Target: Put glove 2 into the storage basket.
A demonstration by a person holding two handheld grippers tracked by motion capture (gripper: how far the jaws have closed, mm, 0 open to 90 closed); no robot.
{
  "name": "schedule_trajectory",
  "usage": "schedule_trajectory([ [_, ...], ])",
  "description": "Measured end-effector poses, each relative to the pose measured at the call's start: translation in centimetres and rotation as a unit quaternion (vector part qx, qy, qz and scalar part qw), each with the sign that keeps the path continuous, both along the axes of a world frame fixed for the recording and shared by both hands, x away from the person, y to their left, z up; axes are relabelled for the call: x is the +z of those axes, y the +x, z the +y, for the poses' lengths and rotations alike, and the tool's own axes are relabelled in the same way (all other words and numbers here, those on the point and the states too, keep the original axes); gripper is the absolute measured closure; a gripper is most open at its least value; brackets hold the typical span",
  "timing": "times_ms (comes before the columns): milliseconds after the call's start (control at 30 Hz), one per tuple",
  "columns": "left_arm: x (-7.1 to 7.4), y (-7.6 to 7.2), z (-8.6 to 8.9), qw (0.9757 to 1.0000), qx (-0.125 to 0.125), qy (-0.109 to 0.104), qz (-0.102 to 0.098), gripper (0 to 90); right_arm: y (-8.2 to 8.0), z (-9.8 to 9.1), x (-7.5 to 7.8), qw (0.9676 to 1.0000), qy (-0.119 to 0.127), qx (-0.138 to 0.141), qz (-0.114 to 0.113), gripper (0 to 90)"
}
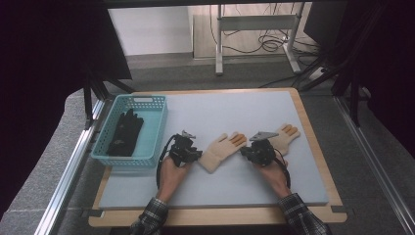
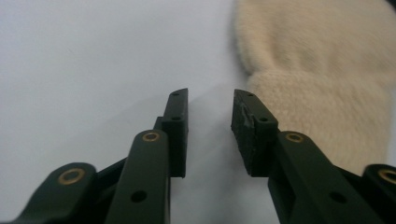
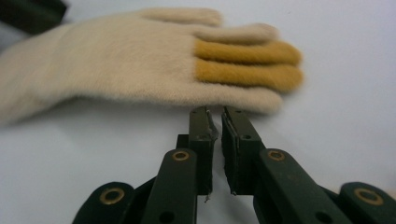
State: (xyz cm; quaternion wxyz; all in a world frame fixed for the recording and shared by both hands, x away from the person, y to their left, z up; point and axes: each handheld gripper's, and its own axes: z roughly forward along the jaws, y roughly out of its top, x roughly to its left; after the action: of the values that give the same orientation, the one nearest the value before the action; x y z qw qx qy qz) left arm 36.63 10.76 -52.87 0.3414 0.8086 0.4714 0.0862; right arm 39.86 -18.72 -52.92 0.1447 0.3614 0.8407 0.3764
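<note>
A cream knitted glove [image 1: 222, 149] with mustard fingers lies flat on the mat, between my two grippers. My left gripper [image 1: 196, 155] sits at its cuff end. In the left gripper view the jaws [image 2: 210, 100] stand apart over bare mat, with the cuff [image 2: 322, 79] just outside the right-hand jaw. My right gripper [image 1: 243, 152] is at the finger end. In the right gripper view its jaws [image 3: 214, 112] are nearly together with nothing between them, their tips just short of the glove's [image 3: 140, 60] fuzzy edge. A second cream glove [image 1: 286, 136] lies behind the right gripper.
A turquoise basket [image 1: 147, 100] at the mat's left holds a black glove [image 1: 125, 133]. The pale blue mat [image 1: 220, 112] covers a wooden board. The left gripper [image 3: 30, 14] appears as a dark shape at the top left of the right gripper view.
</note>
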Motion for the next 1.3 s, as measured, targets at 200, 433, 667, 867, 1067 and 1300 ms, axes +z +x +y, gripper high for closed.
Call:
schedule_trajectory([
  [200,-0.3,-2.8,0.1,0.9995,-0.025,-0.014,-0.013,61.2,1.3,0.6,0.0,1.0000,-0.002,-0.002,-0.002,77.3],
  [433,-0.9,-5.8,1.9,0.9968,-0.001,0.011,-0.080,34.0,0.8,-1.0,1.4,0.9999,0.009,-0.008,-0.012,66.6],
  [667,-1.9,-7.1,3.0,0.9951,0.009,0.042,-0.089,17.4,1.0,-4.2,3.6,0.9992,0.002,-0.033,-0.021,60.6],
  [867,-2.0,-6.8,3.1,0.9967,0.002,0.032,-0.075,10.0,1.5,-8.1,5.0,0.9959,-0.007,-0.085,-0.029,58.1],
  [1067,-2.1,-6.8,3.1,0.9968,0.001,0.029,-0.074,9.9,1.7,-11.2,5.2,0.9910,-0.013,-0.131,-0.026,53.8],
  [1300,-2.1,-6.8,3.1,0.9968,0.002,0.029,-0.075,9.9,1.2,-12.3,3.7,0.9875,-0.025,-0.155,-0.013,52.2],
])
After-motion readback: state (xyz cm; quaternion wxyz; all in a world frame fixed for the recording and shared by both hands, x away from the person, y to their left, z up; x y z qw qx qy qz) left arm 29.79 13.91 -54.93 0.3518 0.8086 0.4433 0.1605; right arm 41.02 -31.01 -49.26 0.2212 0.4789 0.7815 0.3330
